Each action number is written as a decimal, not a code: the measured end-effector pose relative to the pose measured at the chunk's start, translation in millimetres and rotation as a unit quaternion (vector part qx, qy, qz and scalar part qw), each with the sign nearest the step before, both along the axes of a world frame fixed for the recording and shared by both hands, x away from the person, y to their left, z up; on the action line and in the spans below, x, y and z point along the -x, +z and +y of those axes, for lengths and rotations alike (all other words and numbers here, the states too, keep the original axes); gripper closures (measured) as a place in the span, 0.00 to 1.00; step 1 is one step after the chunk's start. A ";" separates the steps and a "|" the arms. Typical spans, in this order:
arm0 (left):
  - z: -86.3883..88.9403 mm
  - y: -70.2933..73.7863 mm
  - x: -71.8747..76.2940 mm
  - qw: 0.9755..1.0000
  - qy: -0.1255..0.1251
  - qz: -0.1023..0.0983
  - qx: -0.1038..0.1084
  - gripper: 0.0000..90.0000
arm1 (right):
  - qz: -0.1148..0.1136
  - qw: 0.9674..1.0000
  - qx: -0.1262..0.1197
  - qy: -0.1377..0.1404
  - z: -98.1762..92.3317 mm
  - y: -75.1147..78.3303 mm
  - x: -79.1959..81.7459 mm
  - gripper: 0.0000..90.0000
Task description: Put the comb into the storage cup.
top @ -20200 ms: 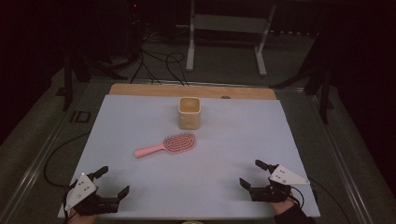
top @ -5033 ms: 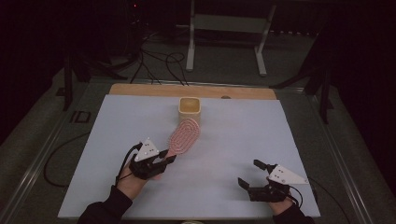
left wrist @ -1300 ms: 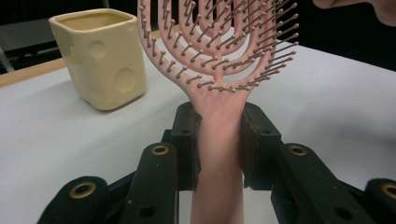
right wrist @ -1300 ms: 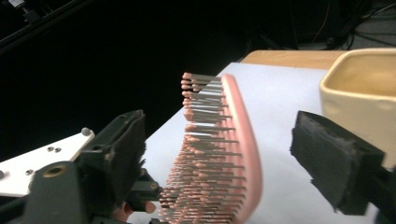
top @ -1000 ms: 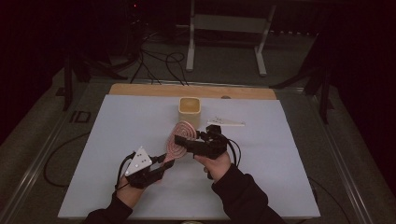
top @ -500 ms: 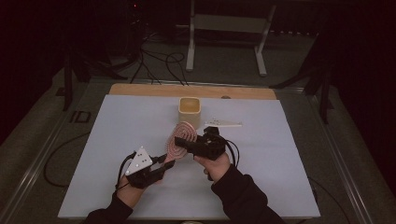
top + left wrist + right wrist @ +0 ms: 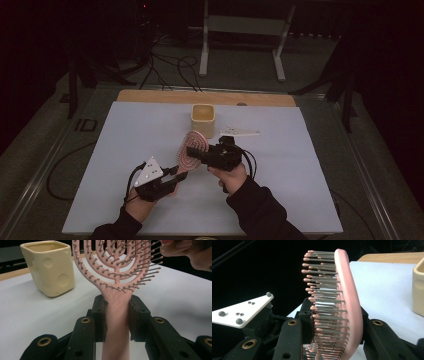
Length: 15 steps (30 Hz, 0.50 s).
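Left gripper (image 7: 172,176): jaws clenched on the handle of the pink hairbrush (image 7: 192,148), which is held up off the pale surface (image 7: 125,145), head tilted toward the cup. Right gripper (image 7: 197,155): jaws have just been closing and now clamp the brush head, bristles on one side, back on the other. Cream square cup (image 7: 203,120): upright just beyond the brush; contents cannot be told.

We are seeing both grippers, left (image 7: 176,174) and right (image 7: 196,155), clamping the pink hairbrush (image 7: 193,148) near the cream cup (image 7: 203,120).
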State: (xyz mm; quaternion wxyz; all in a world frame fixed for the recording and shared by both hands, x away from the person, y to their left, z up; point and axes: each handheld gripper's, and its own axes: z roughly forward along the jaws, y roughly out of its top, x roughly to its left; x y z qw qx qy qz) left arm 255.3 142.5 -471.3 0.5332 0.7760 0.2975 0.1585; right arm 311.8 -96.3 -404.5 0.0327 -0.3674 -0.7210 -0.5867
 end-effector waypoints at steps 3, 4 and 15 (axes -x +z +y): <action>-0.2 -0.1 -0.3 1.000 -0.001 0.005 0.004 0.79 | -0.002 1.000 -0.004 -0.001 0.0 -0.8 -0.2 0.71; 0.1 0.3 -0.8 1.000 -0.005 0.007 0.004 0.79 | -0.004 1.000 -0.005 -0.001 -0.1 -0.8 0.0 0.71; -0.2 3.7 -2.7 0.999 -0.010 0.030 0.008 0.78 | -0.014 1.000 -0.014 0.001 -0.8 -0.5 -0.9 0.71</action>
